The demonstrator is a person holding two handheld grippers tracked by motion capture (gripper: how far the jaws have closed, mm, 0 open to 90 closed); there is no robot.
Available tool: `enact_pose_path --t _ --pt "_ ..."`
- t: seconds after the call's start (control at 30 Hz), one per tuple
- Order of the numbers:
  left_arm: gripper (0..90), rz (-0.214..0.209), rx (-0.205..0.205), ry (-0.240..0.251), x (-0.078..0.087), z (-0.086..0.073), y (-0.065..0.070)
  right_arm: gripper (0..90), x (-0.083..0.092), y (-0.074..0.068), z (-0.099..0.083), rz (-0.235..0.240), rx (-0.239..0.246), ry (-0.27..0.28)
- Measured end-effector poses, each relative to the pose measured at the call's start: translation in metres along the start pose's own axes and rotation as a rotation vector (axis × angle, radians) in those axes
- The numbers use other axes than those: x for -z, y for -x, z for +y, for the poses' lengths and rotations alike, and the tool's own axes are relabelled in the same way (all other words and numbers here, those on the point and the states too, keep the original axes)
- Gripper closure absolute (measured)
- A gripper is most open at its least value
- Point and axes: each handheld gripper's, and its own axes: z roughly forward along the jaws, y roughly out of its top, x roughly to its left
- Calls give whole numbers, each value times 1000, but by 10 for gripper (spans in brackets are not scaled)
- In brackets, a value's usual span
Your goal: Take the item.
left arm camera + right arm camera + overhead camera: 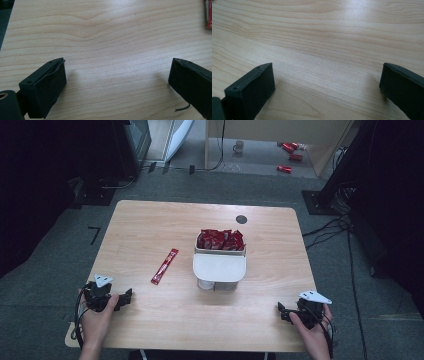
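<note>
A long red stick packet [164, 266] lies slantwise on the wooden table [150, 225], left of centre; its end [208, 15] peeks in at the top right of the left gripper view. A white box [220, 262] in the middle holds several red packets [220, 240] in its far compartment. My left gripper [126, 298] rests near the front left corner, held by a hand; its jaws stand wide apart over bare wood, as the left gripper view [117, 75] shows. My right gripper [281, 312] sits near the front right corner, jaws wide apart [327, 77], nothing between them.
A small dark round mark [241, 219] sits near the table's far edge. Beyond the table, on the floor, stand a mug [239, 146] and some red packets [290, 150]. Cables [330, 227] trail at the right.
</note>
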Motion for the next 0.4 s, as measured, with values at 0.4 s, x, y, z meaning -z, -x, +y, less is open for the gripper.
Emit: enact_pose_path --t 0.4 --pt "11 -14 -9 43 -1 -5 4 0 0 0 0 0 0 0"
